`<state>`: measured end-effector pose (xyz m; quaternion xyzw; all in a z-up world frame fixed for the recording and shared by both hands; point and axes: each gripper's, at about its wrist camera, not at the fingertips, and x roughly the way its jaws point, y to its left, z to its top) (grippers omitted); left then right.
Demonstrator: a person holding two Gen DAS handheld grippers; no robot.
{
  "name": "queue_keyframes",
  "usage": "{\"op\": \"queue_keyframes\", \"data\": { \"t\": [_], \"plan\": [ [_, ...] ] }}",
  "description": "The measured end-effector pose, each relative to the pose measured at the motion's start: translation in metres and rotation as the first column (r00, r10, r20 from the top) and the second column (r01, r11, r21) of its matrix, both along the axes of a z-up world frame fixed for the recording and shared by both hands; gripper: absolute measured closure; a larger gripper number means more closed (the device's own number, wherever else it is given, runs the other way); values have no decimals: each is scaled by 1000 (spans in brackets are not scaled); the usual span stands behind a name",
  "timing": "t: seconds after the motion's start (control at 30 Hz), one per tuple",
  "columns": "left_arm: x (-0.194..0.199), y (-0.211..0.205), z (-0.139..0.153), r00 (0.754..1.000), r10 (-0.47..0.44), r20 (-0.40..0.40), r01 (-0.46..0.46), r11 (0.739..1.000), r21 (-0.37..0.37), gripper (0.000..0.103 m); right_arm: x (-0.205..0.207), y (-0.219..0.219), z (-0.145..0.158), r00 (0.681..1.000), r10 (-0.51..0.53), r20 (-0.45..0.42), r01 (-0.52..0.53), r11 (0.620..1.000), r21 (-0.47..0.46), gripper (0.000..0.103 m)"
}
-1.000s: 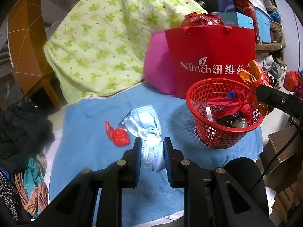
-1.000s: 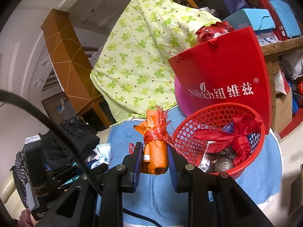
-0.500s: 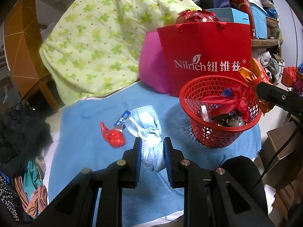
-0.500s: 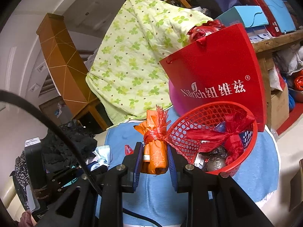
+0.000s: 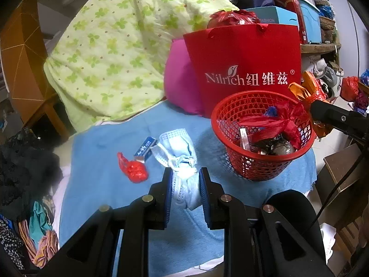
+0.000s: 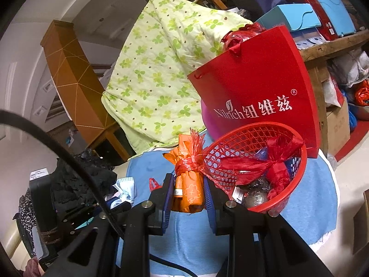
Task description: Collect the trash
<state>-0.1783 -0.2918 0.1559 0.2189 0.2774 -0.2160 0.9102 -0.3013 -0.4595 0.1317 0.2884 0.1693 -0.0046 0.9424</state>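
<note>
The orange wrapper (image 6: 188,185) is pinched by the right gripper (image 6: 187,190) and has been brought nearer the rim of the red basket (image 6: 297,180), so a drop seems close; the crumpled blue mask (image 5: 182,161) is kept clamped in the left gripper (image 5: 185,185) above the blue cloth (image 5: 103,143)

L gripper (image 5: 185,184) clamped on blue mask (image 5: 178,152), above blue cloth (image 5: 110,152).
Red wad (image 5: 135,172) & small blue box (image 5: 145,147) lie just left of mask. Red basket (image 5: 253,168) w/ trash to the right; R gripper (image 5: 310,113) w/ orange packet (image 5: 304,87) at its far rim.
</note>
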Motion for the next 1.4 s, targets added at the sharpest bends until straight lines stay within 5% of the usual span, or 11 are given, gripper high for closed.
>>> {"op": "queue_keyframes", "data": {
  "t": [1.4],
  "plan": [
    [3,-31,-3,996,-83,-45,83,997,-9,79,-14,-27,-9,995,-91,-26,92,995,45,75]
  ]
}}
